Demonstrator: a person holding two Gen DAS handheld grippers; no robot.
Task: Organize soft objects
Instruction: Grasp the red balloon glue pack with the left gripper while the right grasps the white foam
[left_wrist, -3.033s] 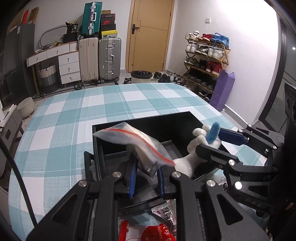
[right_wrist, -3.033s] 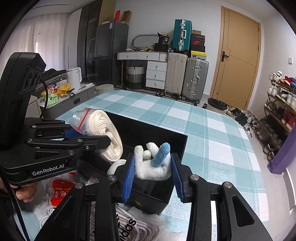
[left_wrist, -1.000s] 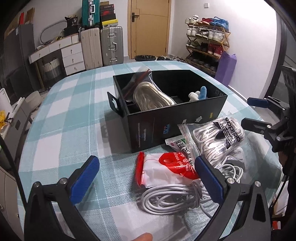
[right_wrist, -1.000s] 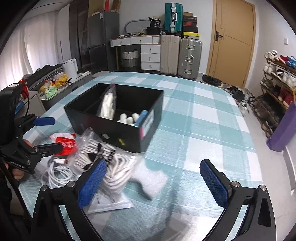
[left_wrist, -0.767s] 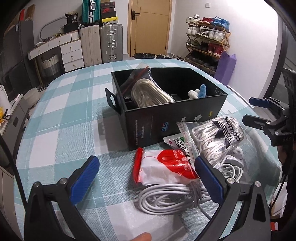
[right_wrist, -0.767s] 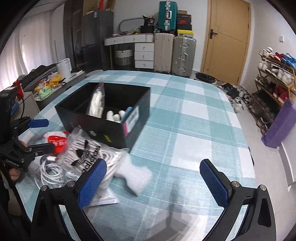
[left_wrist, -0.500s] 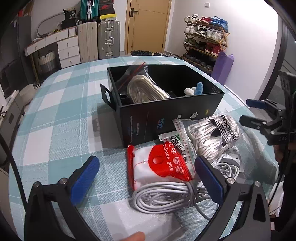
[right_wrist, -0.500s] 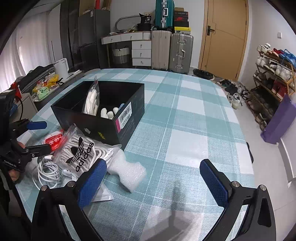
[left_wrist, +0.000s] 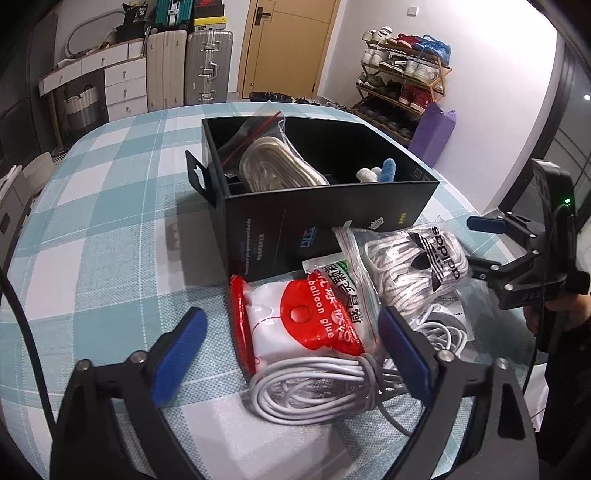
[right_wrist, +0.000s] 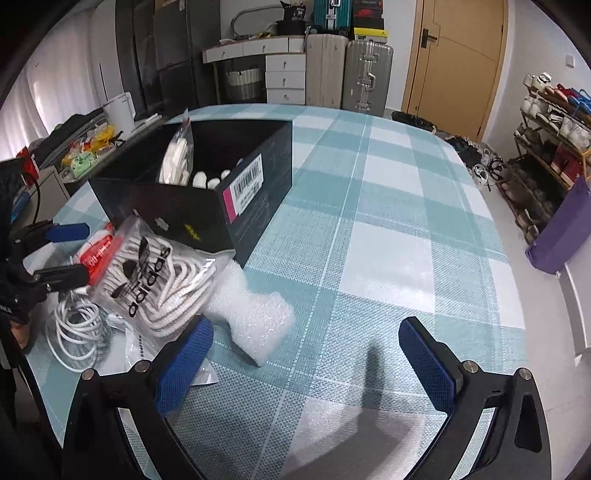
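Observation:
A black box (left_wrist: 325, 206) stands on the checked table and holds a clear bag of cream cord (left_wrist: 273, 162) and a white and blue soft toy (left_wrist: 380, 172). In front of it lie a red and white balloon glue bag (left_wrist: 303, 325), an adidas bag of white laces (left_wrist: 417, 266) and a coil of white cable (left_wrist: 314, 387). My left gripper (left_wrist: 291, 354) is open just above the glue bag and cable. My right gripper (right_wrist: 306, 354) is open and empty over the table, right of a bubble-wrap piece (right_wrist: 255, 314). The box (right_wrist: 207, 199) and adidas bag (right_wrist: 159, 269) also show there.
The teal checked tablecloth (right_wrist: 388, 229) stretches right of the box. Suitcases (right_wrist: 347, 74), drawers and a door stand at the back; a shoe rack (left_wrist: 402, 85) and a purple bag (left_wrist: 432, 133) stand beside the table.
Both grippers let go of the cord bag and the soft toy in the box, opened wide and pulled back. The left one has since lowered toward the glue bag.

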